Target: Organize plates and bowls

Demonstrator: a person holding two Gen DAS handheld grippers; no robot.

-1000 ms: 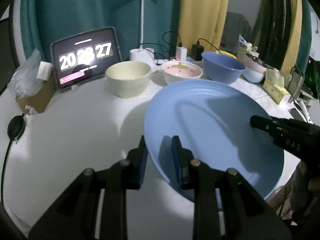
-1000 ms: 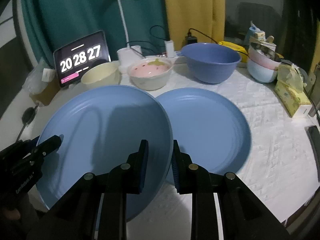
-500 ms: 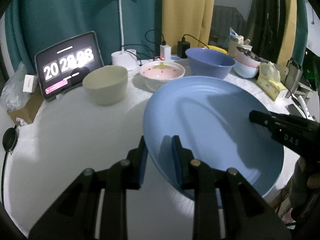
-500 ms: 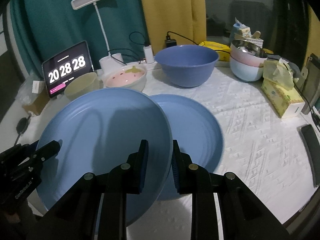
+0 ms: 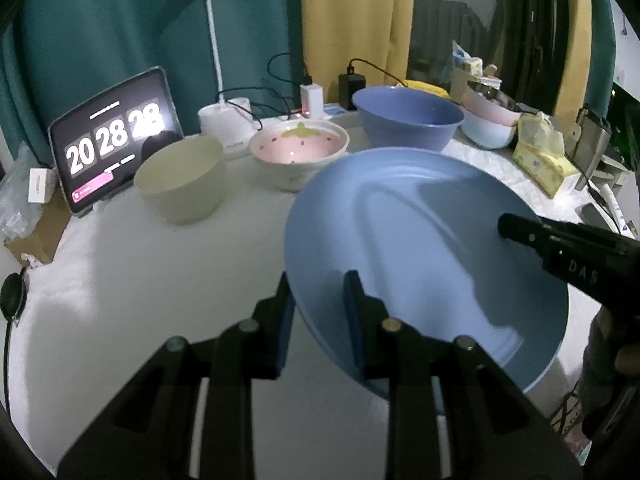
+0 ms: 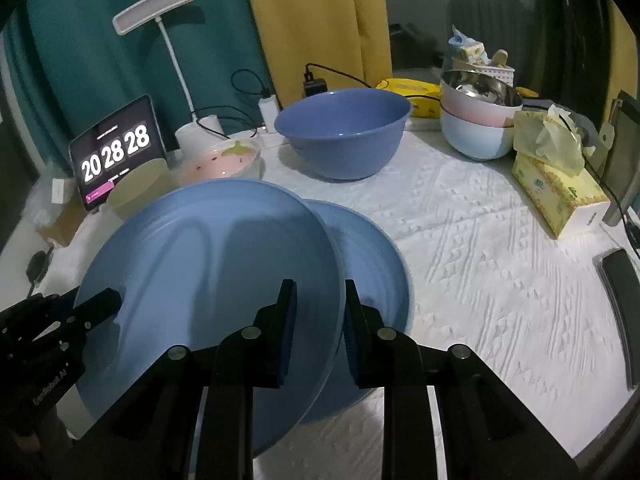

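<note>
**Blue plate held by 2 grippers above second plate**

Left gripper (image 5: 318, 280) pinches the near-left rim of the blue plate (image 6: 208, 264); right gripper (image 6: 318, 292) pinches its opposite rim. Plate is lifted, tilted, partly overlapping the second blue plate (image 6: 372, 264) lying on the white tablecloth (image 6: 500, 272). Beyond the second plate: blue bowl (image 6: 344, 132), strawberry bowl (image 5: 298, 148), cream bowl (image 5: 180, 178).
</note>
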